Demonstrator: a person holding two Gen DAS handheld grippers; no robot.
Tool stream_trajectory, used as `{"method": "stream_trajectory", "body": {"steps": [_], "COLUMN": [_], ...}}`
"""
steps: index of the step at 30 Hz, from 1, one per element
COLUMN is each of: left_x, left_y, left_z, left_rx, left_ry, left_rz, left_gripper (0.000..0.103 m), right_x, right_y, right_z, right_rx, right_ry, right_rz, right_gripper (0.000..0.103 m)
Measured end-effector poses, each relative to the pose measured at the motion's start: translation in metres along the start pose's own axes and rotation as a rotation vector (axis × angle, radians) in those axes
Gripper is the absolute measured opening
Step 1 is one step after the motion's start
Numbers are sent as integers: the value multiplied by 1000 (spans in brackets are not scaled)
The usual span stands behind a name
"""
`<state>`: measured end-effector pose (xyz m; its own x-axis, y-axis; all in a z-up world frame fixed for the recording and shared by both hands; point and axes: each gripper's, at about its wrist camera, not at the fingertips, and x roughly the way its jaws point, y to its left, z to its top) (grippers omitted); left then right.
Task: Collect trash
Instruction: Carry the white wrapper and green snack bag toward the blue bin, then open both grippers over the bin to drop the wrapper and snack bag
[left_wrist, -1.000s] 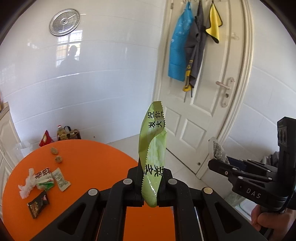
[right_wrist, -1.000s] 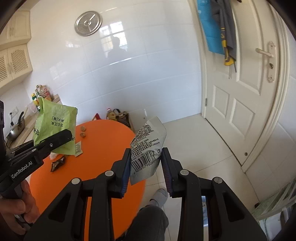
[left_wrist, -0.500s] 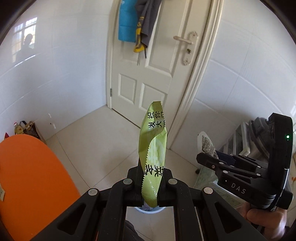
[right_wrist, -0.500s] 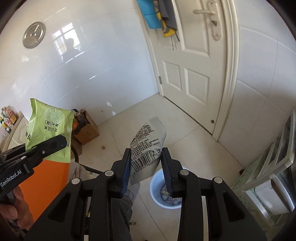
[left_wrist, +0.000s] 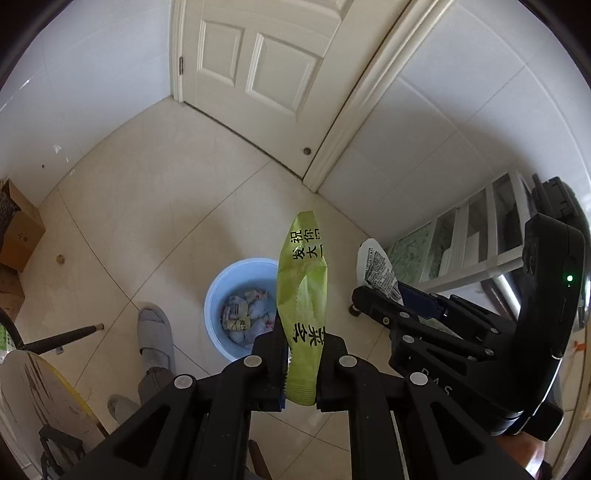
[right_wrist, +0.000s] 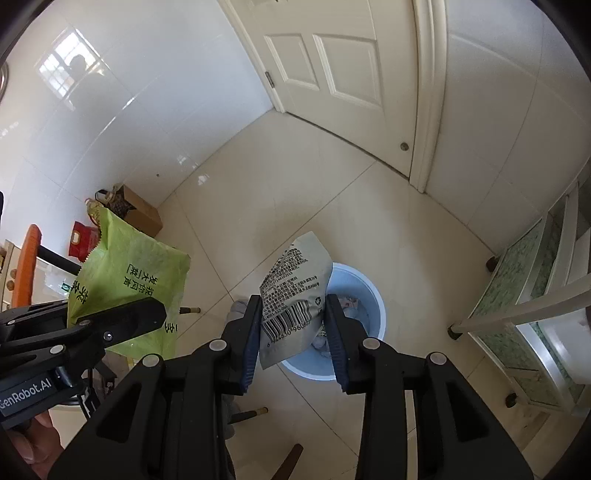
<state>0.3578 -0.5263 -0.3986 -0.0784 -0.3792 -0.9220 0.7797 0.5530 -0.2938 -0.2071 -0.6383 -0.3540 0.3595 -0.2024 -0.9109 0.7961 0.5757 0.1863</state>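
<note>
My left gripper (left_wrist: 302, 341) is shut on a green snack wrapper (left_wrist: 302, 291), held upright above the floor. My right gripper (right_wrist: 293, 321) is shut on a grey wrapper with a barcode (right_wrist: 295, 295). A light blue trash bin (left_wrist: 236, 295) with several wrappers inside stands on the tiled floor below both grippers; in the right wrist view the bin (right_wrist: 364, 295) lies just behind the grey wrapper. Each gripper shows in the other's view: the right gripper (left_wrist: 373, 299) at the right, the left gripper (right_wrist: 122, 317) at the left with the green wrapper (right_wrist: 129, 284).
A white door (left_wrist: 258, 62) is at the back. A white shelf unit (right_wrist: 535, 295) stands at the right. Cardboard boxes (left_wrist: 18, 229) sit by the left wall. The person's grey slipper (left_wrist: 155, 332) is beside the bin. The orange table edge (right_wrist: 26, 262) is far left.
Both grippers have swung away from the orange table and tilted down toward the floor. The blue bin is now in view beneath them. Both wrappers stay gripped.
</note>
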Motion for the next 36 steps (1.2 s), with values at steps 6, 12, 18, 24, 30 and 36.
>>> {"method": "stream_trajectory", "body": {"steps": [6, 12, 18, 24, 30, 36], "left_x": [27, 28, 0, -42, -107, -172], "left_y": [14, 4, -21, -40, -40, -35], "left_z": [53, 44, 15, -22, -64, -109], "left_rx": [-43, -40, -17, -5, -14, -38], "left_ry": [41, 20, -54, -140, -234, -336], "left_rz": [28, 104, 192, 222, 222, 228], "left_gripper": [65, 76, 87, 90, 90, 92], "right_x": [29, 33, 25, 5, -29, -70], "right_y": [-8, -19, -18, -6, 20, 59], "right_z": [1, 0, -6, -12, -14, -16], "right_rx": [28, 57, 69, 72, 39, -15], "right_ry": [47, 42, 29, -2, -57, -126], "right_rz": [2, -15, -72, -81, -70, -54], "right_gripper": [46, 89, 103, 103, 103, 103]}}
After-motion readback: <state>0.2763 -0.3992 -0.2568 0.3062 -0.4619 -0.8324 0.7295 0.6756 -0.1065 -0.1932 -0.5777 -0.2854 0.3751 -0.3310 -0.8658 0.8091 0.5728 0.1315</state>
